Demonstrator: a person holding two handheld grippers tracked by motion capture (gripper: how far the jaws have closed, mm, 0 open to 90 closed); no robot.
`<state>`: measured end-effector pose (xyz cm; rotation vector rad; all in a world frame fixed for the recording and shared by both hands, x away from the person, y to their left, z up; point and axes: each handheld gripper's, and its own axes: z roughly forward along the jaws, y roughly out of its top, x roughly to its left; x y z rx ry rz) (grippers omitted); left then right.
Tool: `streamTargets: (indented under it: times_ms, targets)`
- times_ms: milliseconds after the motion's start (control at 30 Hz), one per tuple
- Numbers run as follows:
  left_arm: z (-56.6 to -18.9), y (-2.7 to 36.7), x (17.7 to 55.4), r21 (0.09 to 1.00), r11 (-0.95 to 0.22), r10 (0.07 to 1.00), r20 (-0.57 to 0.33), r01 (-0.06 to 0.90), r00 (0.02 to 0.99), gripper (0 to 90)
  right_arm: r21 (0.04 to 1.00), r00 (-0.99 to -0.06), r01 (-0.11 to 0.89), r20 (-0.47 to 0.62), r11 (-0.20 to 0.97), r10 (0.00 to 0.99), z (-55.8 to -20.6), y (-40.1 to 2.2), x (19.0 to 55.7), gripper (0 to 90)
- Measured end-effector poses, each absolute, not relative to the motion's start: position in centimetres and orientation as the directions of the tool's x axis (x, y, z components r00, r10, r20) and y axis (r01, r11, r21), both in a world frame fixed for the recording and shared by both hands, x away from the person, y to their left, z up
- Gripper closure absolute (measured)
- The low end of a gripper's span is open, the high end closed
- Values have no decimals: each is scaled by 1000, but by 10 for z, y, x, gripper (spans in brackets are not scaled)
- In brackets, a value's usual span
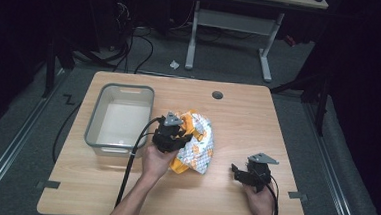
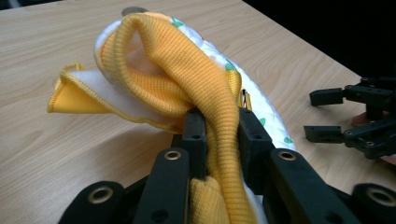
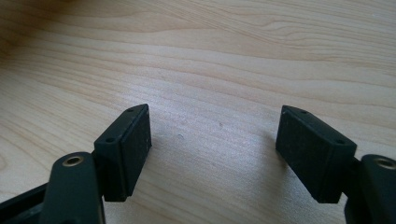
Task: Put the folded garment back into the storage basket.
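A crumpled yellow and white patterned garment (image 1: 196,143) lies in the middle of the wooden table (image 1: 238,115). My left gripper (image 1: 172,136) sits at its left side, shut on a yellow ribbed band of the garment (image 2: 205,88), which runs between the two jaws. My left gripper (image 2: 218,126) holds the band just above the tabletop. My right gripper (image 1: 238,171) rests low over bare wood near the front right of the table, open, with nothing between its jaws. In the right gripper view my right gripper (image 3: 212,140) has only wood grain between its pads. It also shows open at the right of the left gripper view (image 2: 327,114).
A grey plastic tub (image 1: 119,118) stands empty on the left half of the table, just left of my left hand. A round cable hole (image 1: 217,95) sits near the far edge. Beyond the table stand a white desk frame (image 1: 233,25) and cables on the floor.
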<state>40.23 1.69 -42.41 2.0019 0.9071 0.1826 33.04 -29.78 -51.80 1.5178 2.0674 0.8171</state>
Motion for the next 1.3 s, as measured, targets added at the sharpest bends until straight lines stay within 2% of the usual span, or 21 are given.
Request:
streamTargets:
  times_ms: [1300]
  targets:
    - [-378,88,412,840,-204,678,-248,502,692,761,688,-297,691,-9,221,955,-518,-298,330,269]
